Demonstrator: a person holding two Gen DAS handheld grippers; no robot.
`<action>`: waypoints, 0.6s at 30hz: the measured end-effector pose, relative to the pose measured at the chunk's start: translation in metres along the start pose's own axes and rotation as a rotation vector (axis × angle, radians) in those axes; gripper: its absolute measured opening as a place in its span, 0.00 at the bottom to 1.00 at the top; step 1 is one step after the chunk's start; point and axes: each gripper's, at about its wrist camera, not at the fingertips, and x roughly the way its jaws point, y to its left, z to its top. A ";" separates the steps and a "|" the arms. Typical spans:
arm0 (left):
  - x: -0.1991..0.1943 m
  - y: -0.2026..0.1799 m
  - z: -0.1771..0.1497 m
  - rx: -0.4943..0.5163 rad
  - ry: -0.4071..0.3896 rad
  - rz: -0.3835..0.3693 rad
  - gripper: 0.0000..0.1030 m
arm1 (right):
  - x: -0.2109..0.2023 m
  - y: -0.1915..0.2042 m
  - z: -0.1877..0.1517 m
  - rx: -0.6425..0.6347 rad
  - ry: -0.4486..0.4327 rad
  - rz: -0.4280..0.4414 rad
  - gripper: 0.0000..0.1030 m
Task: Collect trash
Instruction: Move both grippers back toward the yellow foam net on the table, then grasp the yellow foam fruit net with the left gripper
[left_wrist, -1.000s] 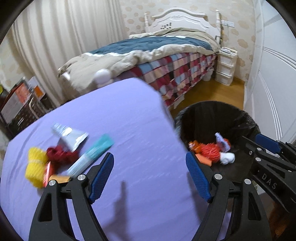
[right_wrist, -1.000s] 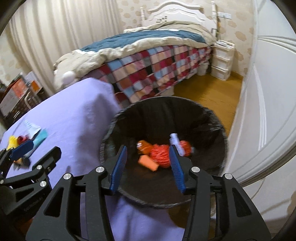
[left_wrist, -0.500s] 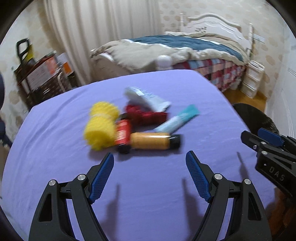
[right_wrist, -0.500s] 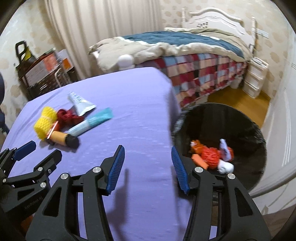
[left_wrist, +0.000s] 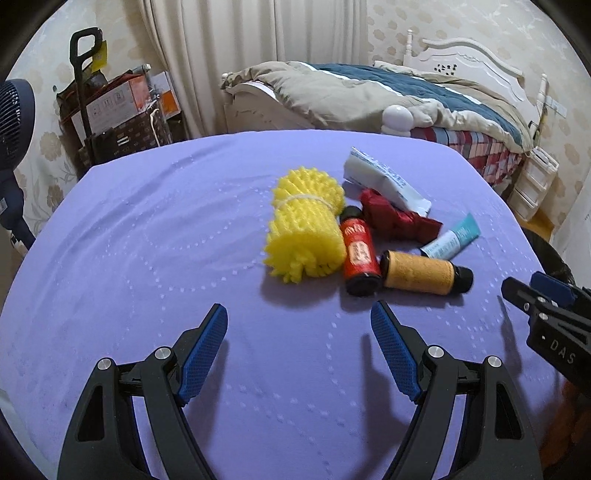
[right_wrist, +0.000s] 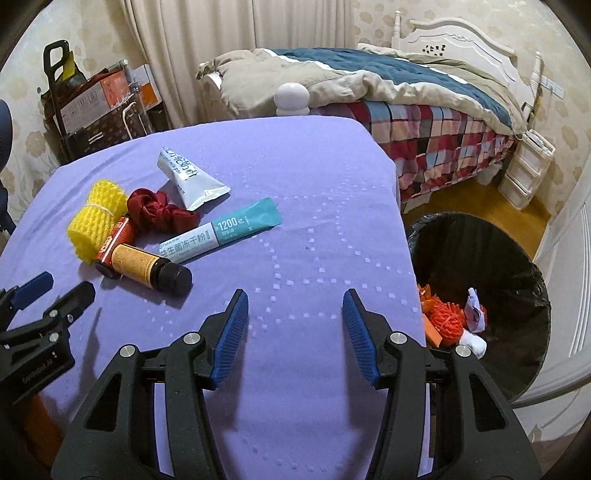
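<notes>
My left hand-held gripper (left_wrist: 297, 323) hangs over the purple table (left_wrist: 147, 236) with its jaws spread wide and nothing between them. The trash cluster lies just ahead of it and a little to the right: a yellow foam net (left_wrist: 304, 225), a red bottle (left_wrist: 358, 251) touching the net's right side, and an amber bottle (left_wrist: 424, 273) lying crosswise at the red one's near end. Behind these I see a crumpled red cloth (left_wrist: 395, 218), a white tube (left_wrist: 384, 181) resting over the cloth, and a teal sachet (left_wrist: 452, 242).

My right hand-held gripper (right_wrist: 295, 308) is also spread and empty, over the table's near right part; the cluster sits well to its left. A black-lined trash bin (right_wrist: 480, 236) stands on the floor just beside the table's right edge, with orange scraps (right_wrist: 445, 319) inside.
</notes>
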 end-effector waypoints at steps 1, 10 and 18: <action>0.001 0.002 0.001 -0.003 -0.001 0.001 0.75 | 0.001 0.001 0.001 -0.002 0.002 -0.002 0.51; 0.011 0.016 0.011 -0.030 -0.005 0.009 0.75 | 0.009 0.005 0.005 -0.006 0.012 -0.009 0.58; 0.010 0.016 0.012 -0.022 -0.024 -0.019 0.75 | 0.012 0.005 0.008 -0.014 0.014 -0.013 0.59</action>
